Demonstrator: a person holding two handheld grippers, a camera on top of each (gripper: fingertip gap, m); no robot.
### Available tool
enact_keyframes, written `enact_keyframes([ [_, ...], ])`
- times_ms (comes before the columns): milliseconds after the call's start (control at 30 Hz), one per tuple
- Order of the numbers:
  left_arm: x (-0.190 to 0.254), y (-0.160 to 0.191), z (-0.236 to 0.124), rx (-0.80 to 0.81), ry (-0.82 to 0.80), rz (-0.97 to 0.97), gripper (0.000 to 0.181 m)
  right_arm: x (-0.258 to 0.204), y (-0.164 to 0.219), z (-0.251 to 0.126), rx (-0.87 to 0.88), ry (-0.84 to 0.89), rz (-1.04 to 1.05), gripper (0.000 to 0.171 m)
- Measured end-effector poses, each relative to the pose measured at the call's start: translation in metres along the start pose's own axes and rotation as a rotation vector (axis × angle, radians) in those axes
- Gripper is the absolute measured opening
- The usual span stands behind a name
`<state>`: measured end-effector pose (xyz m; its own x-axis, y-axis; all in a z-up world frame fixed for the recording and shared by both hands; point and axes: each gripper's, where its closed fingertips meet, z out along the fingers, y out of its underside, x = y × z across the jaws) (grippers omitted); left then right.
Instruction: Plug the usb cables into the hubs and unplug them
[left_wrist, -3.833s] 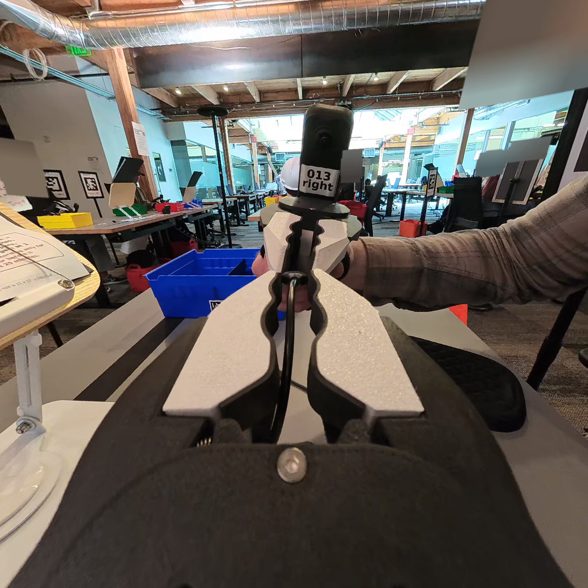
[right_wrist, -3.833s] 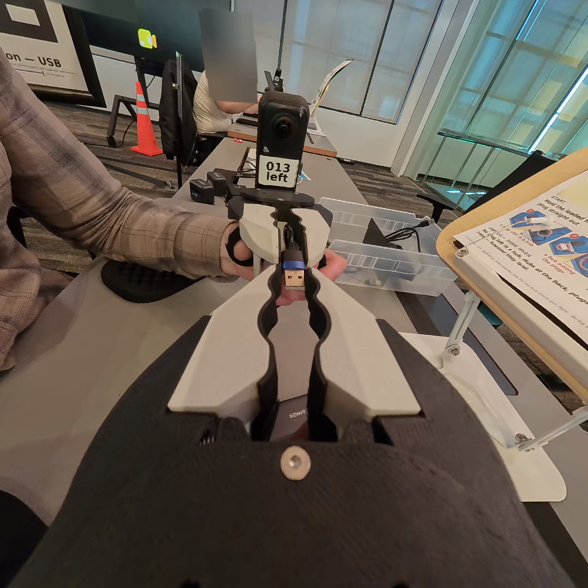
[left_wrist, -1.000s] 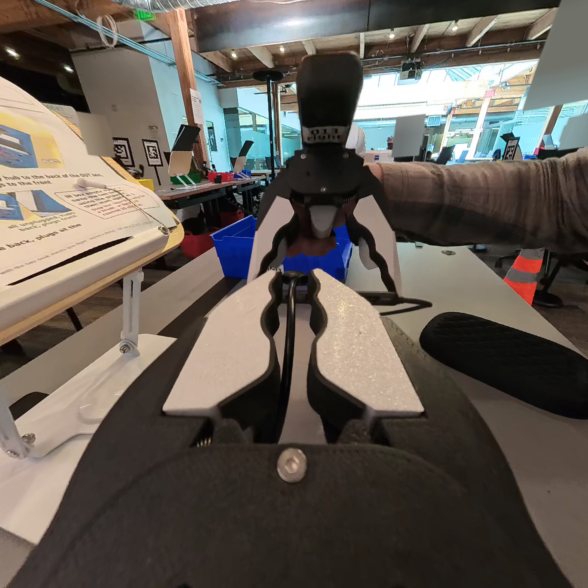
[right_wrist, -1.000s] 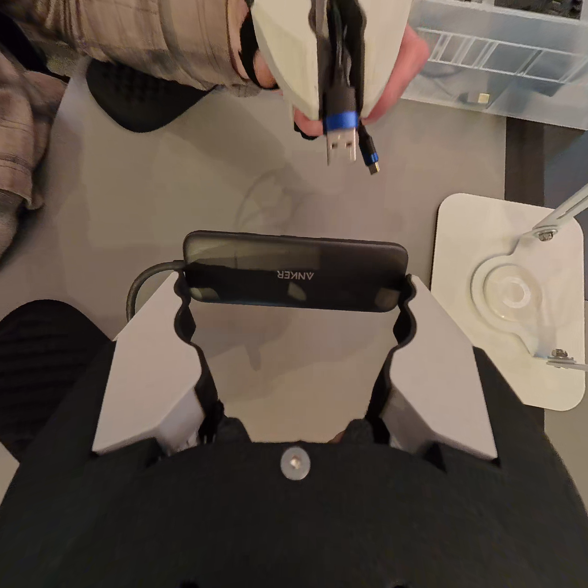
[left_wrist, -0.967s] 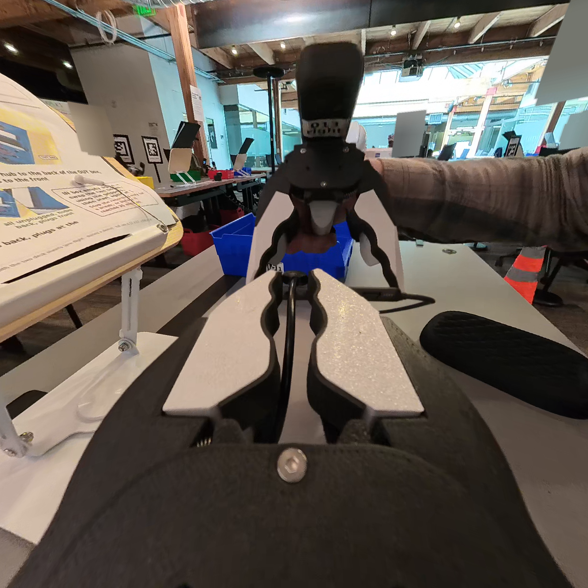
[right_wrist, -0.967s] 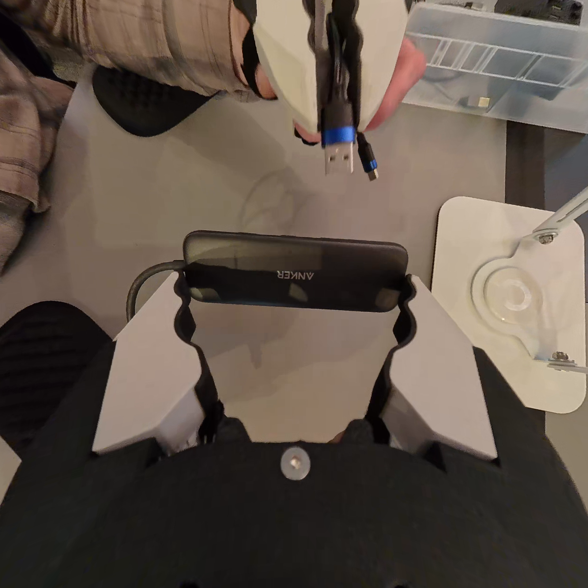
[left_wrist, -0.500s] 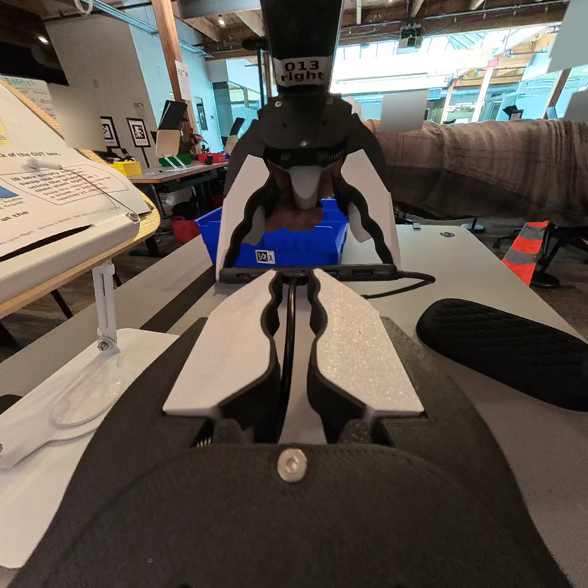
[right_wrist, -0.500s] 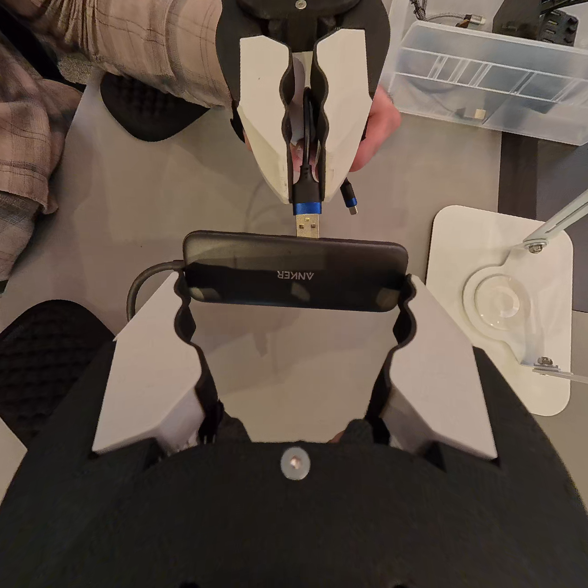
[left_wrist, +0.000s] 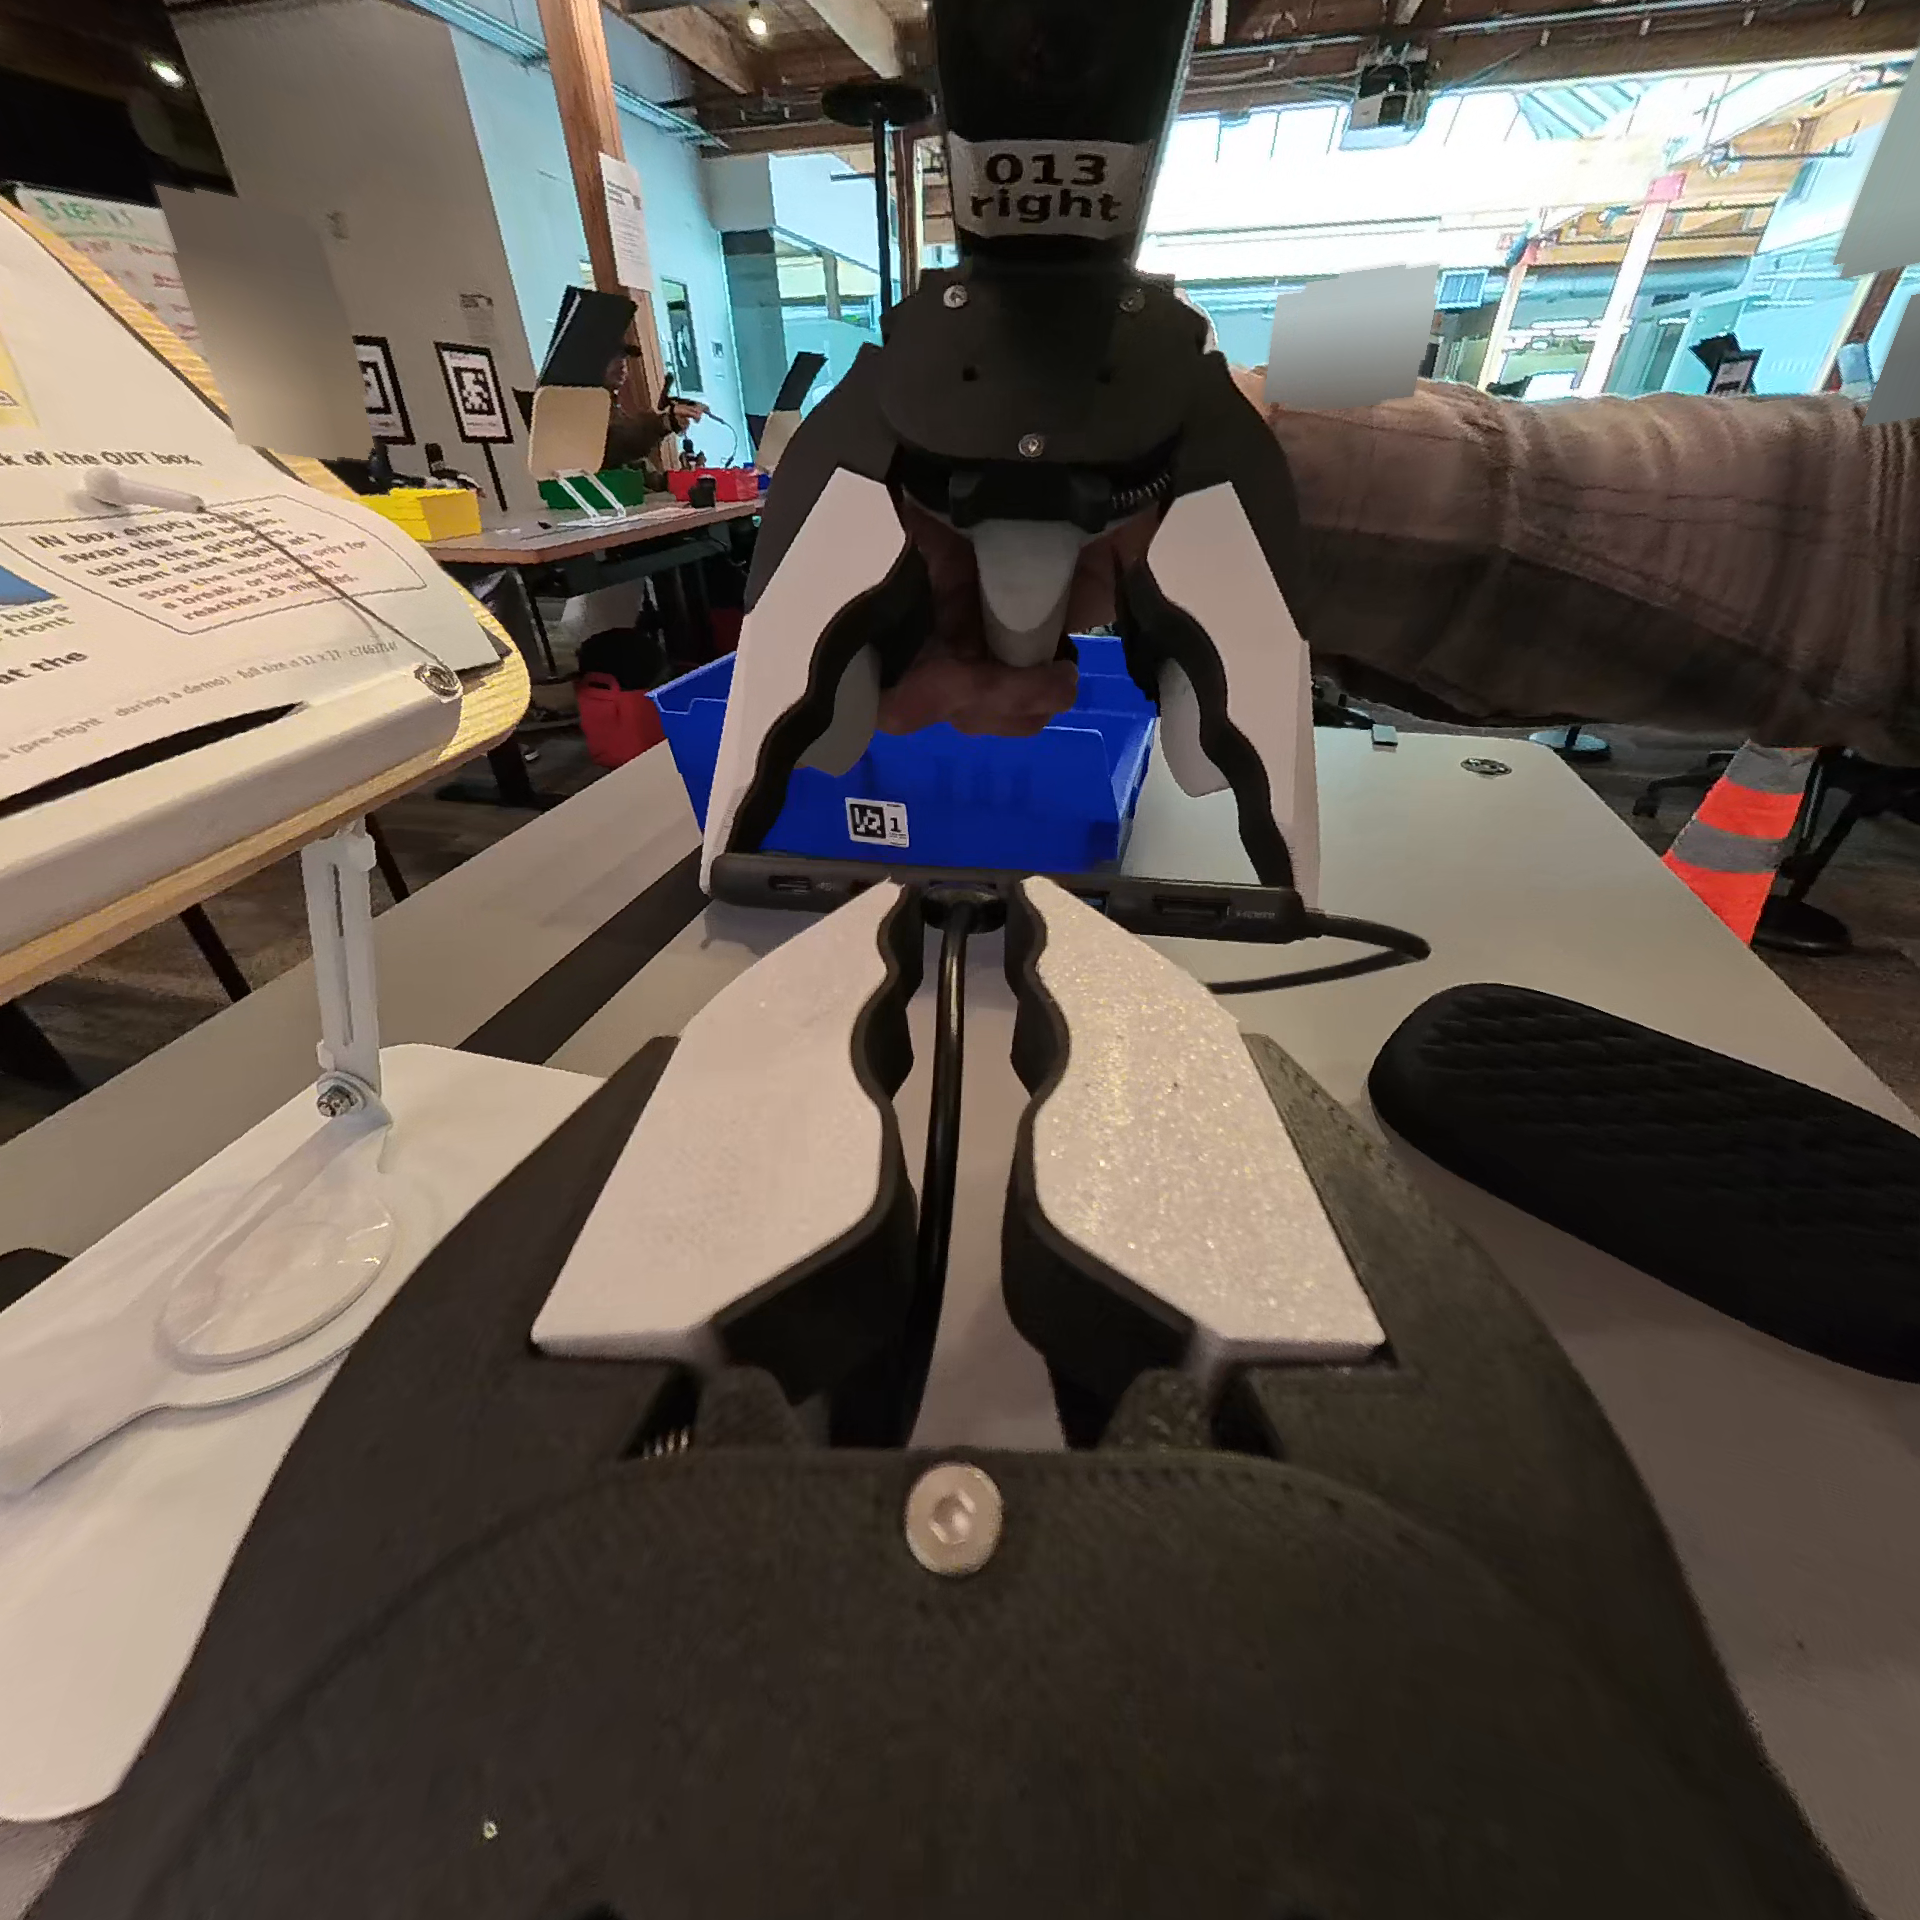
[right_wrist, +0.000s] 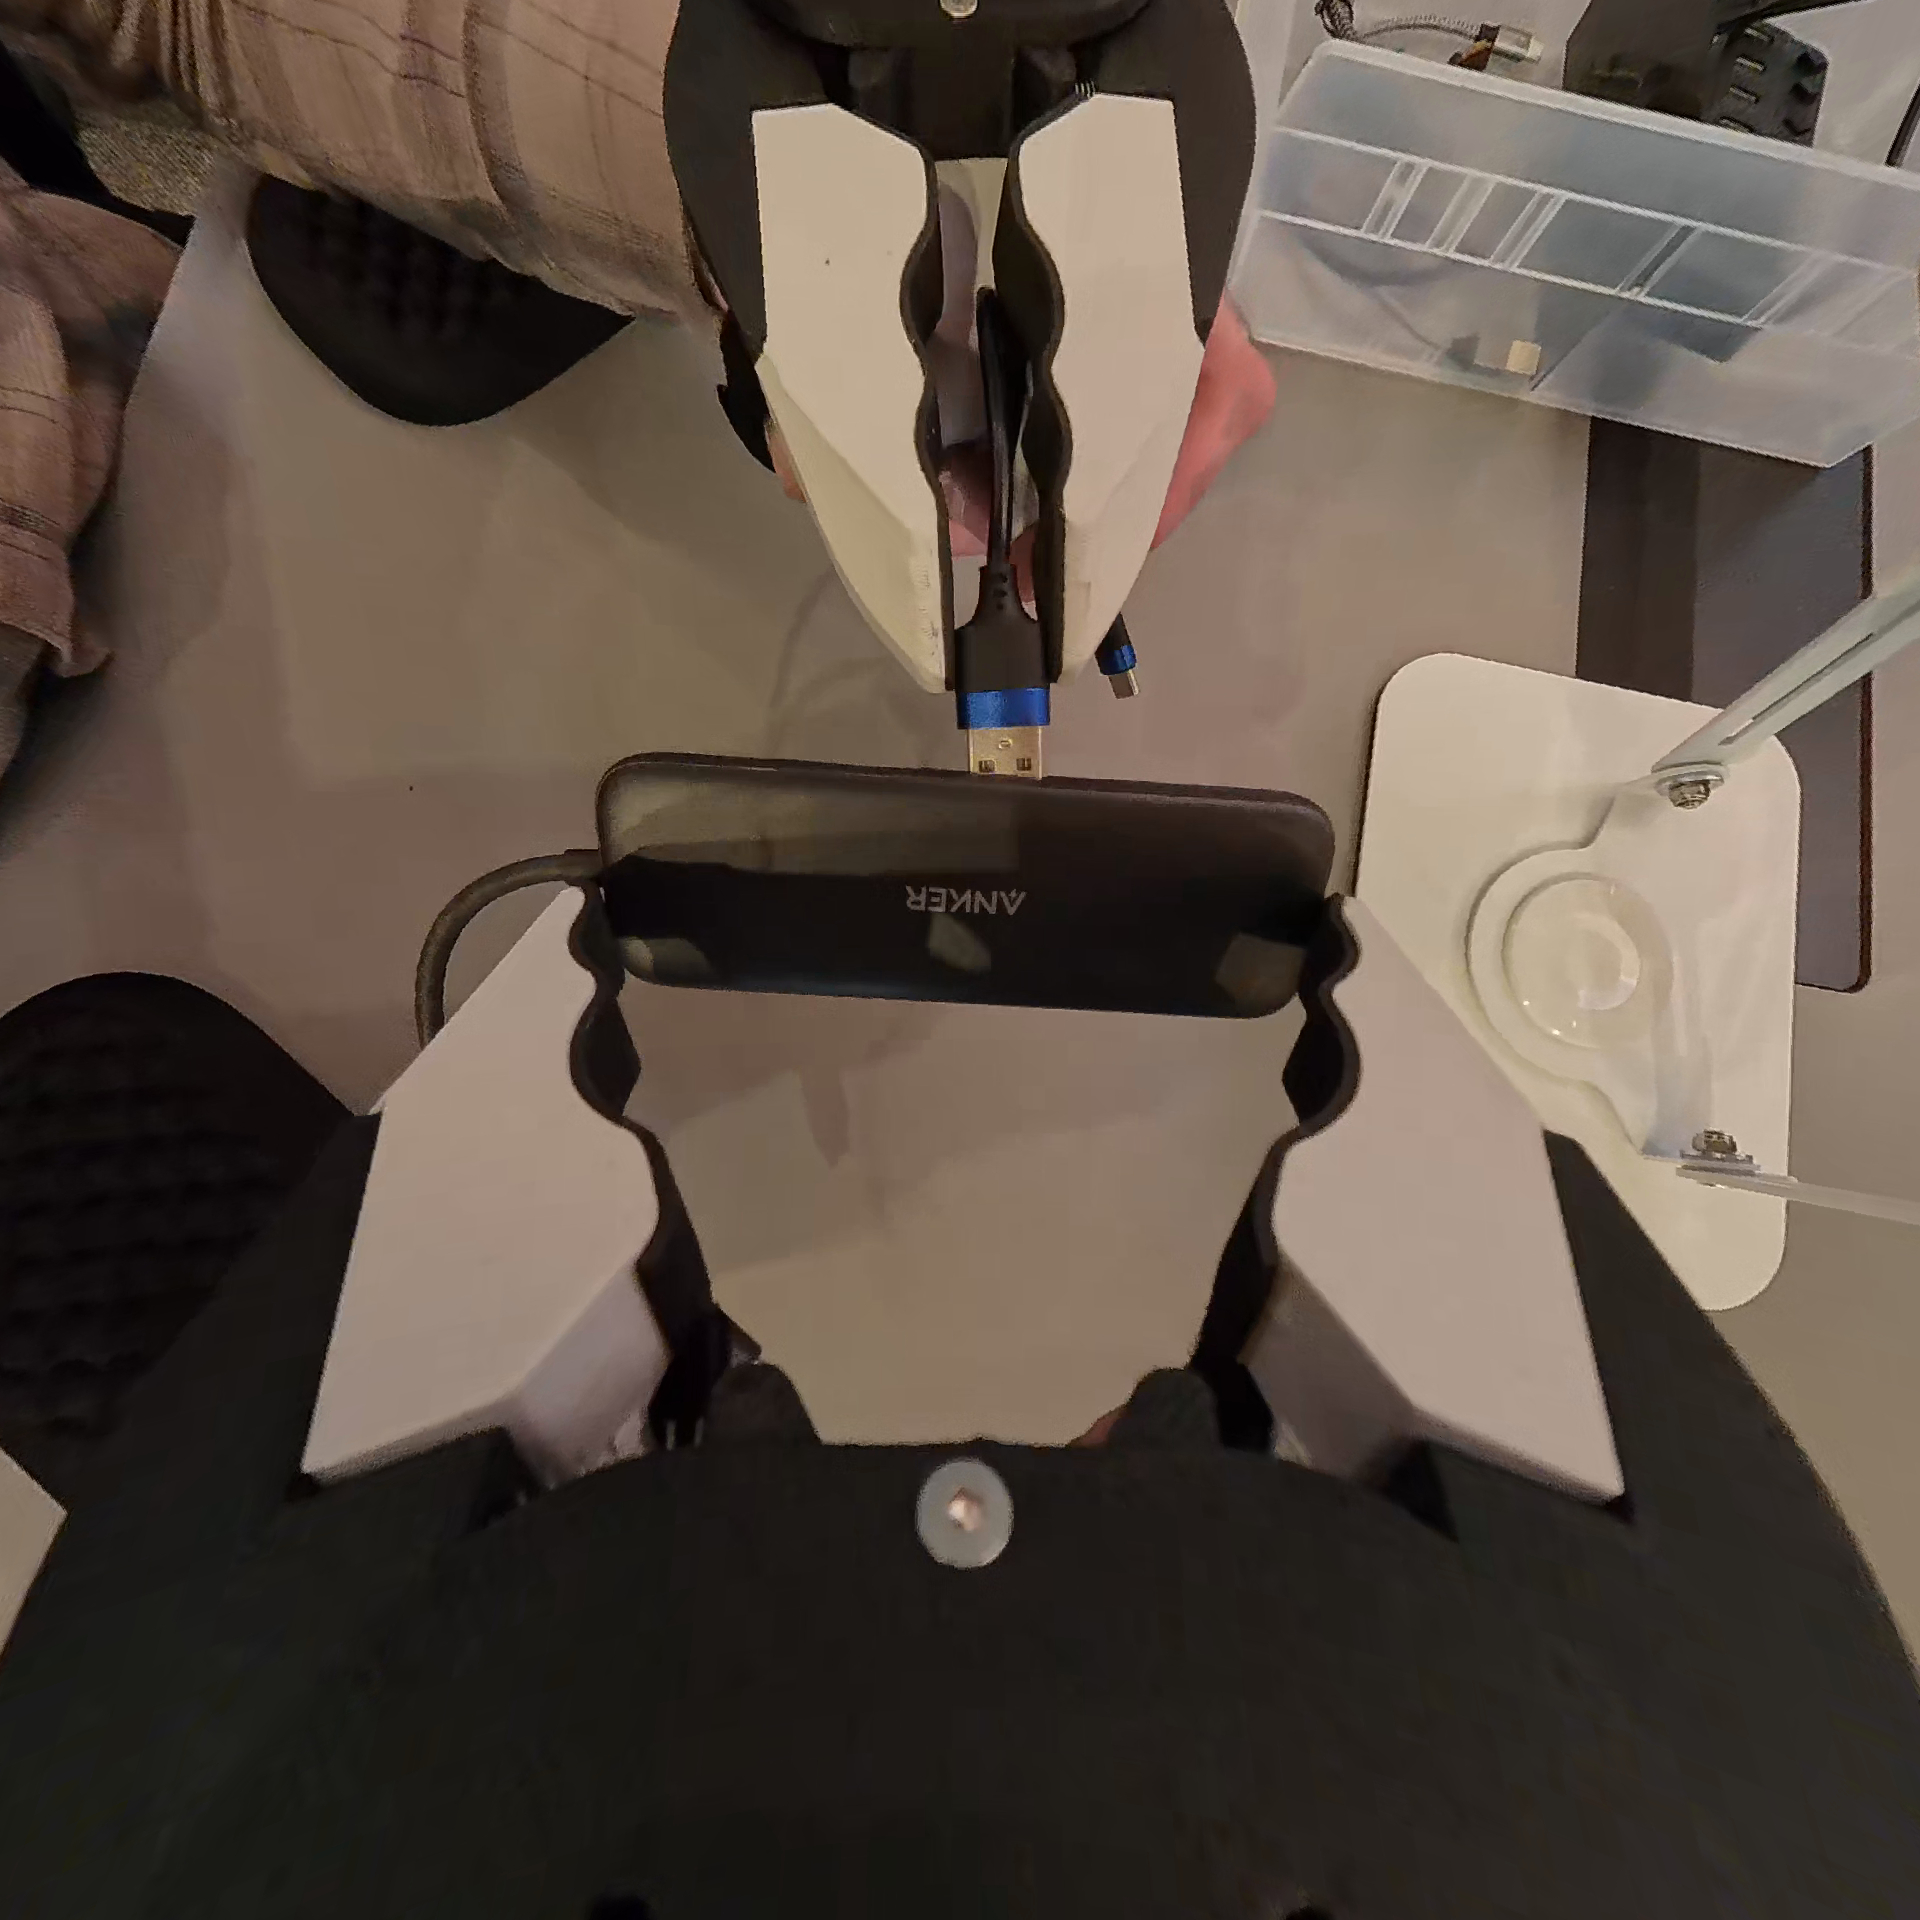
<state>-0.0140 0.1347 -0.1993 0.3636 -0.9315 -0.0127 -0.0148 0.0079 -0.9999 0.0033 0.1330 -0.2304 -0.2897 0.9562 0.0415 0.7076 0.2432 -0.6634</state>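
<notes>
My right gripper (right_wrist: 966, 920) is shut on the two short ends of a flat black USB hub (right_wrist: 966, 883) and holds it level over the grey table (right_wrist: 416, 644). My left gripper (right_wrist: 1003, 665) is shut on a black USB cable just behind its blue-collared plug (right_wrist: 1003, 712). The plug's metal tip (right_wrist: 1006, 753) meets the hub's far edge and is partly hidden by it. The cable's small other end (right_wrist: 1120, 670) hangs beside the left fingers. In the left wrist view my left gripper (left_wrist: 961, 914) points at the hub's port row (left_wrist: 1174, 909), framed by the right gripper (left_wrist: 1013, 883).
A clear plastic bin (right_wrist: 1558, 260) stands at the far right. A white stand base (right_wrist: 1579, 935) lies right of the hub. Black wrist pads (right_wrist: 416, 291) (right_wrist: 125, 1143) lie to the left. A blue bin (left_wrist: 935, 769) sits behind the hub. The hub's lead (left_wrist: 1340, 935) trails right. Left tips to right tips: about 4 cm.
My left gripper has carried the plug toward the hub. Over the last half second the plug's metal tip has gone further in at the hub's edge. The right gripper keeps holding the hub.
</notes>
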Motion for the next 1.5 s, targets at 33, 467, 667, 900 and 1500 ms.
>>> enact_keyframes([
  [33,0.000,0.000,0.000,0.000,-0.004,-0.001,0.015,0.000,0.000,0.000,-0.003,0.005,-0.003,0.128],
  [467,0.003,-0.001,0.001,0.000,0.011,0.004,0.015,-0.003,-0.005,-0.001,-0.036,0.023,-0.039,0.128],
  [667,0.004,-0.001,0.002,0.011,0.019,0.003,0.015,-0.003,-0.006,0.000,-0.044,0.024,-0.045,0.128],
  [900,0.004,-0.006,0.000,0.029,0.005,0.019,0.021,-0.003,0.000,0.003,-0.029,0.035,-0.030,0.128],
  [1500,-0.076,-0.044,-0.071,-0.078,-0.369,0.148,0.031,-0.011,0.075,0.053,-0.116,-0.005,0.123,0.128],
])
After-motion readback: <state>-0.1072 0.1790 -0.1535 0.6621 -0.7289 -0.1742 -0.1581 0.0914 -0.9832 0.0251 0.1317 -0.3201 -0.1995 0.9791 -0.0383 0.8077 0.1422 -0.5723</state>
